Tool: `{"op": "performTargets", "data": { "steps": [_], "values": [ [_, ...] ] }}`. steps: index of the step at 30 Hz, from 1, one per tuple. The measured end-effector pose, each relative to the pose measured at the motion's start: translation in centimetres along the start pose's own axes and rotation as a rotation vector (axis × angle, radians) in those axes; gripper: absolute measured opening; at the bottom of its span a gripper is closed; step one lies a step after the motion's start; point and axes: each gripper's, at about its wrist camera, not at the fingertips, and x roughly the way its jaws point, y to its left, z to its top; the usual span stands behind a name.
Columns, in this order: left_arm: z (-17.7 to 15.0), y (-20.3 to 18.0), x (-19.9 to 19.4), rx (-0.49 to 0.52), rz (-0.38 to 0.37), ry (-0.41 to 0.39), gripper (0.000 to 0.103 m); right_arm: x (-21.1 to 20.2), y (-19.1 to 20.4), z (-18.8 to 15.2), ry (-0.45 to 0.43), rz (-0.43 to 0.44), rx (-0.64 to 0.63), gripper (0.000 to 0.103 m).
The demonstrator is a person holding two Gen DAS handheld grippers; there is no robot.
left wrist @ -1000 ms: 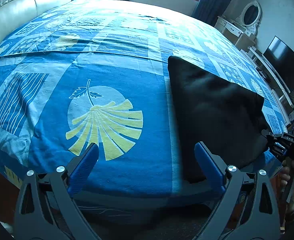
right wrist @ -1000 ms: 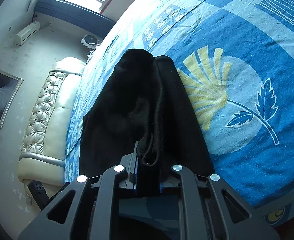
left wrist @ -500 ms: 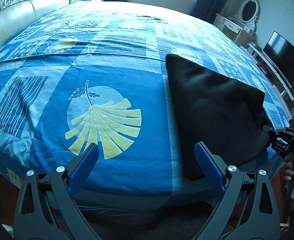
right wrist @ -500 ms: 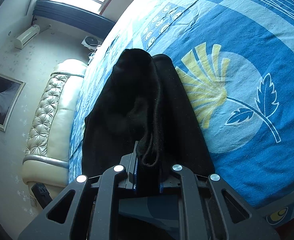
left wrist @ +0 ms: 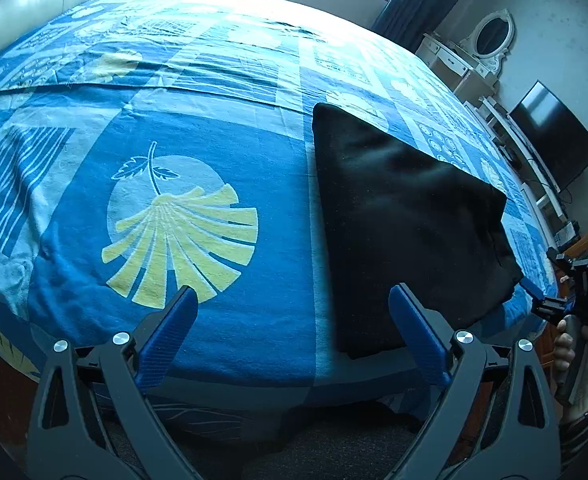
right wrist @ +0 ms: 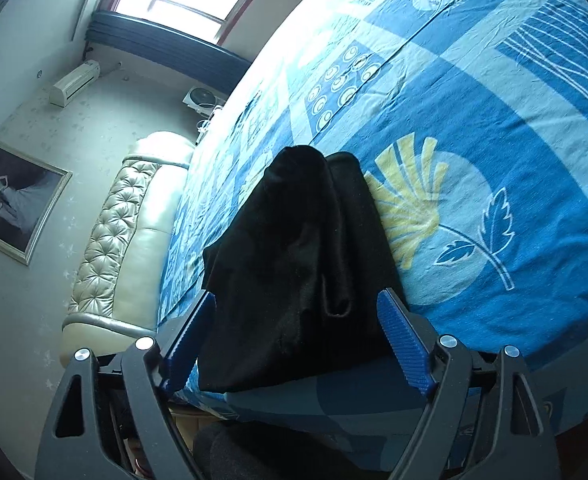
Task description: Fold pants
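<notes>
Pants: we see the black pants (left wrist: 406,220) folded into a compact dark block on the bed (left wrist: 173,128), lying near its near edge, toward the near right corner in the left wrist view.
Fold: in the right wrist view the pants (right wrist: 294,272) show layered folds, with a rounded fold edge facing the camera.
Left gripper: our left gripper (left wrist: 294,332) hovers off the near edge of the bed, its blue fingers (left wrist: 165,336) wide apart and holding nothing; the right-hand finger sits just beside the near corner of the pants.
Right gripper: our right gripper (right wrist: 298,340) has its fingers (right wrist: 404,344) spread apart on either side of the pants' near end; we cannot tell whether they touch the cloth. From the left wrist view we see this gripper (left wrist: 550,296) at the bed's right edge, just beside the pants.
Bed: blue patterned cover with a yellow fan-leaf motif (left wrist: 181,236) left of the pants.
</notes>
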Motion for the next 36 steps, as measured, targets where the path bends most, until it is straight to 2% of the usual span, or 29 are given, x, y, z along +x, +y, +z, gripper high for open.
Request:
{"op": "performTargets", "data": {
  "steps": [3,7,10,14,18,22,25,27,28,29,31,36],
  "values": [
    [0.0,0.5,0.9,-0.058,-0.105,0.038,0.096,-0.3,-1.9,0.0,-0.002,0.001,0.055,0.082],
    [-0.1,-0.3,2.3,-0.057,-0.190,0.069,0.096,0.6,-3.2,-0.5,0.026,0.032,0.101,0.082],
    [-0.2,-0.9,3.8,-0.068,-0.260,0.108,0.096,1.6,-2.7,-0.8,0.040,0.041,0.102,0.084],
    [-0.5,-0.5,6.0,-0.159,-0.310,0.174,0.096,2.2,-2.5,-0.9,0.052,0.017,0.081,0.084],
    [-0.2,0.1,6.8,-0.241,-0.365,0.175,0.096,2.8,-2.6,-1.2,0.070,0.012,0.080,0.084],
    [0.1,-0.2,7.7,-0.279,-0.464,0.225,0.096,3.5,-2.0,-1.6,0.077,0.007,0.064,0.084],
    [0.0,-0.5,8.6,-0.275,-0.483,0.247,0.096,3.9,-1.8,-1.6,0.080,0.003,0.046,0.084],
    [0.0,-0.5,8.9,-0.277,-0.454,0.248,0.081,4.2,-1.5,-1.7,0.079,-0.004,0.033,0.084],
    [-0.1,-0.5,9.1,-0.266,-0.424,0.256,0.064,4.3,-1.5,-1.5,0.083,-0.016,0.016,0.083],
    [-0.1,-0.5,9.4,-0.259,-0.407,0.268,0.060,4.6,-1.1,-1.6,0.088,-0.037,-0.010,0.081],
    [0.0,-0.8,9.3,-0.244,-0.381,0.271,0.052,5.1,-0.4,-2.0,0.097,-0.090,-0.062,0.060],
    [0.5,-1.5,8.3,-0.181,-0.320,0.255,0.038,5.0,0.2,-2.3,0.083,-0.060,-0.060,0.045]
  ]
}}
